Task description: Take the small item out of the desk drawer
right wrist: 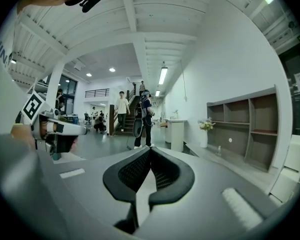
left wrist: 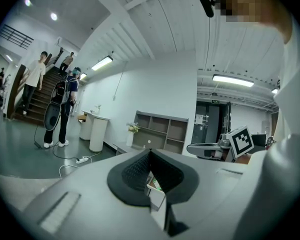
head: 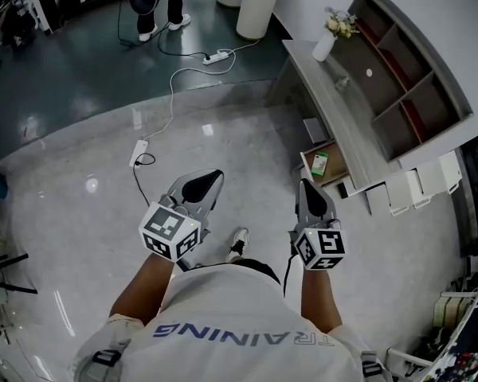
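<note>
Drawer (head: 332, 154) with its green thing (head: 319, 163) lies at one o'clock from our right claw (head: 305, 184), nearer than our left claw (head: 213, 175). Both are shut, empty.

A glossy grey floor (head: 80, 157), with a white cable (head: 173, 94) and a power strip (head: 217, 56) lying on it, reaches a white wall (right wrist: 230, 69) where a grey open shelf unit (head: 398, 70) stands, while a staircase (left wrist: 35, 99) rises far behind and long tube lamps (left wrist: 233, 80) light the ribbed white ceiling (left wrist: 155, 29).
</note>
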A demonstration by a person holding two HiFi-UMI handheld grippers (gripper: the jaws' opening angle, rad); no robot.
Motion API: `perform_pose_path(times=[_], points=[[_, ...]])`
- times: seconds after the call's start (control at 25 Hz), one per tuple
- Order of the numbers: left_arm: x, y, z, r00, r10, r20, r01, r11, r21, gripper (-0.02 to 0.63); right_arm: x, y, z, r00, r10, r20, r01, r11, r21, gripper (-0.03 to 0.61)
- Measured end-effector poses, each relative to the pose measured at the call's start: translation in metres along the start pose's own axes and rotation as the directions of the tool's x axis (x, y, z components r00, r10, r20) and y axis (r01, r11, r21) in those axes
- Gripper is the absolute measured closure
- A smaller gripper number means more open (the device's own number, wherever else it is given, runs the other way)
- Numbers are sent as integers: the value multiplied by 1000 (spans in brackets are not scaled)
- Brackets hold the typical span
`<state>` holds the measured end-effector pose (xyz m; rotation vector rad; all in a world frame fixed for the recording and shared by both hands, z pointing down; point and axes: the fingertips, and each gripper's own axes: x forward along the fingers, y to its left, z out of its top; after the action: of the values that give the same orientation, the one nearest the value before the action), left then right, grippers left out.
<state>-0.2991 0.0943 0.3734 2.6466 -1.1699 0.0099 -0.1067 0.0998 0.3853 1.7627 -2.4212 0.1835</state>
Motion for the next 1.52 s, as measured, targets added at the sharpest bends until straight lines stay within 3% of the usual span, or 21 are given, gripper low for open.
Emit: perform_pose_path(times=[0.44, 0.76, 1.0, 1.16, 1.28, 1.52], points=[[126, -19, 17, 998, -29, -52, 31, 999, 42, 612, 41, -122, 1, 998, -55, 9, 54, 996, 66, 561], [218, -35, 18, 990, -93, -107, 101, 992, 70, 612, 65, -210, -14, 991, -133, -9, 133, 983, 125, 561], [270, -35, 11, 979, -160, -127, 170, 983, 73, 612, 73, -252, -33, 977, -212, -24, 213, 966, 146, 561], [321, -37, 15, 958, -249, -141, 261, 963, 74, 612, 79, -286, -32, 955, -295, -35, 297, 943, 152, 561], [363, -38, 19, 935, -320, -154, 335, 938, 87, 612, 83, -318, -28, 923, -383, -39, 384, 911, 150, 561], [444, -41, 29, 844, -496, -203, 517, 853, 66, 612, 85, -358, -18, 823, -563, -77, 567, 807, 166, 561]])
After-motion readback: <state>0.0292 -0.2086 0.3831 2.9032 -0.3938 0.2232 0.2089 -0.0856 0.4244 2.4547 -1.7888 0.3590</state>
